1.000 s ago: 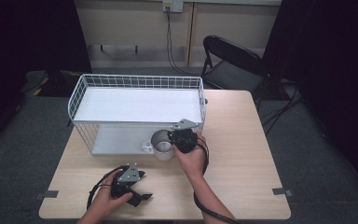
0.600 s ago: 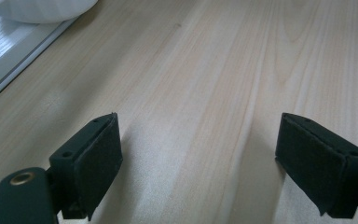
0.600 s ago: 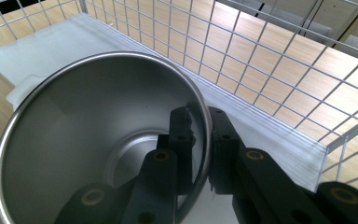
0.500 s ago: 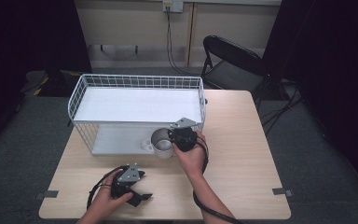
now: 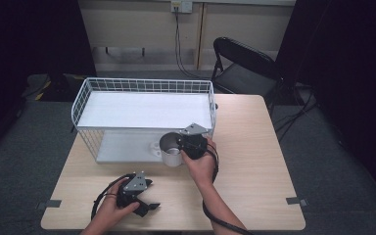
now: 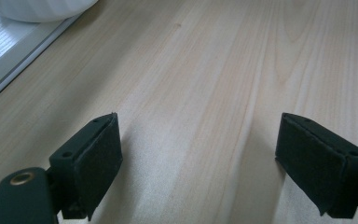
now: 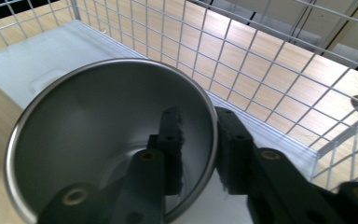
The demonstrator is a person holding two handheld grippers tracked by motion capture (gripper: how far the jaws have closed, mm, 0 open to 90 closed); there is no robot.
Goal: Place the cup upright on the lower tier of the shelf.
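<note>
Table: under both my tongs, unchanged over the last second.

Wire basket: just beyond my right tongs, unmoved.

Steel cup: pinched at its rim by my right tongs, one jaw inside, one outside. It stayed at the basket's near edge, so I judged the carry paused, not finished.

Left tongs: spread, empty, resting low over bare wood, as before.

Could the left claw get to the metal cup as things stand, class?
Probably yes. The left claw is open and holds nothing, with bare table between it and the metal cup, though the right claw already grips the cup's rim.
</note>
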